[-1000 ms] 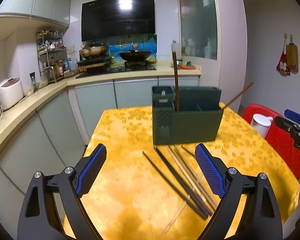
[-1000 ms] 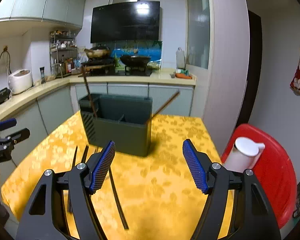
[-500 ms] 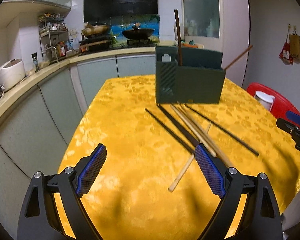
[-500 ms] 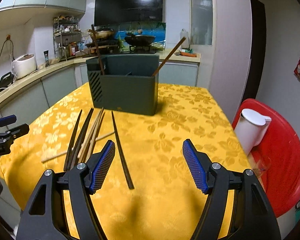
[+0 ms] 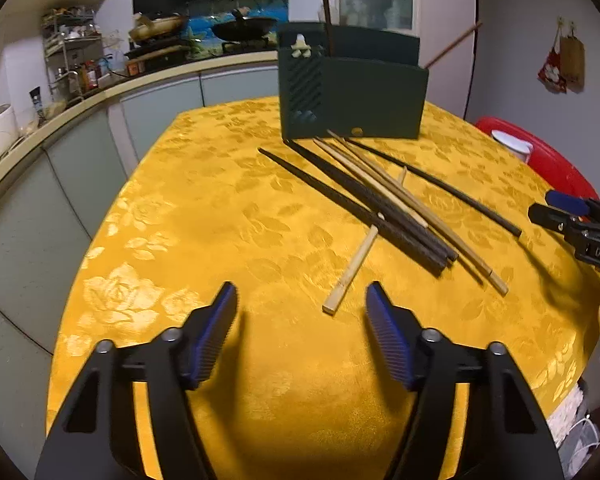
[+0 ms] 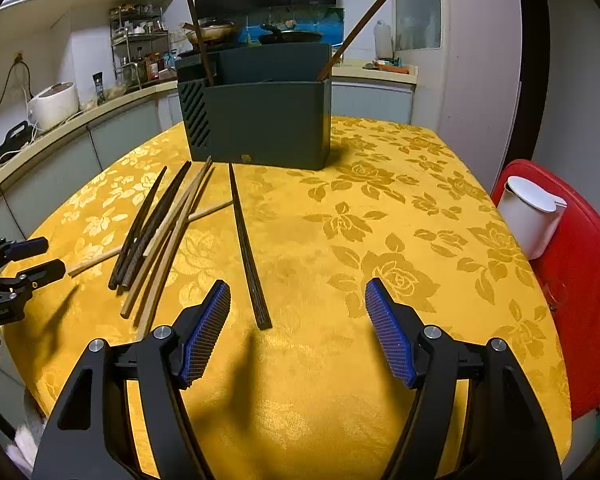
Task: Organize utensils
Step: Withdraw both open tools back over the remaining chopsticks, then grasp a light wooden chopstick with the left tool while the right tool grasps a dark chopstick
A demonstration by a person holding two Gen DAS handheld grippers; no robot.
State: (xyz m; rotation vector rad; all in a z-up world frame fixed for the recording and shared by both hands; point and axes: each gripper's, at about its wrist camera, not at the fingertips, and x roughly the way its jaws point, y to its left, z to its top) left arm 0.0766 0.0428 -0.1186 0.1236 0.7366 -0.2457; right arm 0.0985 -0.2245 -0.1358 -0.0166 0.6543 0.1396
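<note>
A kitchen table covered with a yellow floral tablecloth [image 6: 400, 208] fills both wrist views. At the far left, a curved counter [image 6: 60, 120] carries a white rice cooker [image 6: 56, 104].

The left gripper [image 5: 300, 300] hovers over the near left part of the table. Its jaws have just been closing but stand apart, with only bare cloth between the blue pads. Just ahead of it and slightly to its right lies the near end of a pale wooden chopstick [image 5: 352, 268], which runs under a loose bundle of chopsticks [image 5: 384, 204]. The bundle mixes dark and light wooden sticks, fanned out flat on the cloth, with their far ends just in front of the holder.

The dark green utensil holder [image 6: 260, 120] stands upright at the far middle of the table. Two brown chopsticks [image 6: 198, 32] stand in it already: one near its left end, almost upright, and one at its right end, leaning out to the right.

A single dark chopstick [image 6: 246, 248] lies apart, to the right of the bundle. Its near end sits just ahead of the right gripper [image 6: 298, 300], closer to the left pad. That gripper's jaws are spread and hold nothing.

At the far right, a red chair [image 6: 580, 280] beside the table holds a white lidded container [image 6: 528, 216].
</note>
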